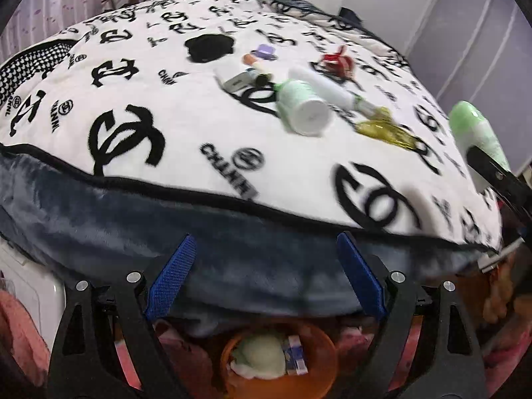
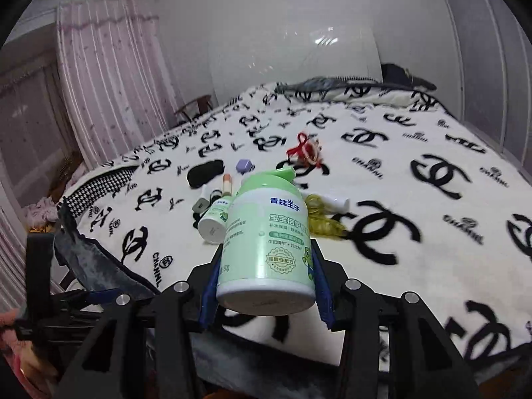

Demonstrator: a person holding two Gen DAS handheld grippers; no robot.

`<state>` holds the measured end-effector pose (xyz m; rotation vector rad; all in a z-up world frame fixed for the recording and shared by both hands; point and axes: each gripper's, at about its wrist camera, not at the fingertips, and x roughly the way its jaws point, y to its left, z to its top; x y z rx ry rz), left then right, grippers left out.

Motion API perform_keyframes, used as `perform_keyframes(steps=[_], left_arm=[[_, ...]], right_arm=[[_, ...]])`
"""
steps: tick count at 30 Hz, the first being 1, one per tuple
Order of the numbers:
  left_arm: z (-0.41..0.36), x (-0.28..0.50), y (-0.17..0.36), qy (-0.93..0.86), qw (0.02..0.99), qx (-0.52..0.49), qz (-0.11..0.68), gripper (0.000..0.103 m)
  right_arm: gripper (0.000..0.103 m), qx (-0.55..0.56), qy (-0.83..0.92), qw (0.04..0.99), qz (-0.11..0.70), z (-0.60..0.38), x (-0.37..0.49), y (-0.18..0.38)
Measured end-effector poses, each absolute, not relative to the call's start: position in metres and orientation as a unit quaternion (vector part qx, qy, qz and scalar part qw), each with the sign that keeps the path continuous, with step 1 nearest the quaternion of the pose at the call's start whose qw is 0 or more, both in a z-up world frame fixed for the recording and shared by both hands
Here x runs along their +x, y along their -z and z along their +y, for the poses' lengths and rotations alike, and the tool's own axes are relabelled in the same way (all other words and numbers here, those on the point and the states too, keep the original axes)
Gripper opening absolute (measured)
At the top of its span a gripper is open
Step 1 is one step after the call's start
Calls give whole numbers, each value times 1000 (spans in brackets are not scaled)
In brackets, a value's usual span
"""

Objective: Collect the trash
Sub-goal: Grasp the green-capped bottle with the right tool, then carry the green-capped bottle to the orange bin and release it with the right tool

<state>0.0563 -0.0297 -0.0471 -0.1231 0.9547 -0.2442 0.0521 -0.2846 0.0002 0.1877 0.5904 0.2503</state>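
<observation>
Left wrist view: my left hand-held gripper (image 1: 266,276) spread, empty, hanging over orange bin (image 1: 324,339) below bed edge; bin already holds pale wad and small carton. On bed blanket (image 1: 199,139), trash left — small green bottle (image 1: 304,109), white tube (image 1: 327,88), yellow wrapper (image 1: 385,129), red scrap (image 1: 335,61).

Right wrist view: my right hand-held gripper (image 2: 264,274) pinching large green bottle (image 2: 266,249) above blanket, not yet binned. Task maybe early to midway.
</observation>
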Motion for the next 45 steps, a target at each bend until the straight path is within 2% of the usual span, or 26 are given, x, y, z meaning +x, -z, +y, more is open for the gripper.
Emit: perform_keyframes(steps=[4,8,12,18,20,23,24,35,41,45], left_arm=[[-40,29,19,123,897,-23,425,84],[-55,51,3,134,906,-11,402,86],[-84,110,10,142,906,13,399,86],[-104,206,48,109,890,5,442,86],[-103,227,62,86,883,-4,461,80],[-100,243,75,89,875,-22,475,55],[-100,243,76,91,875,-22,474,49],[-89,190,40,115,894,-1,434,48],[-65,114,9,147,899,7,412,48],[-54,59,15,169,893,26,417,48]], right_arm=[[47,103,-136,946,275,-298,37,-5],[47,104,-131,952,258,-306,24,-10],[47,104,-120,956,248,-314,9,-15],[47,110,-113,955,250,-321,-4,-14],[47,113,-111,954,253,-324,-6,-11],[47,116,-110,952,259,-325,-6,-6],[47,116,-111,952,262,-324,-6,-4],[47,119,-118,950,264,-308,-13,-2],[47,105,-128,949,270,-289,-31,-2],[47,86,-138,943,292,-273,-46,10]])
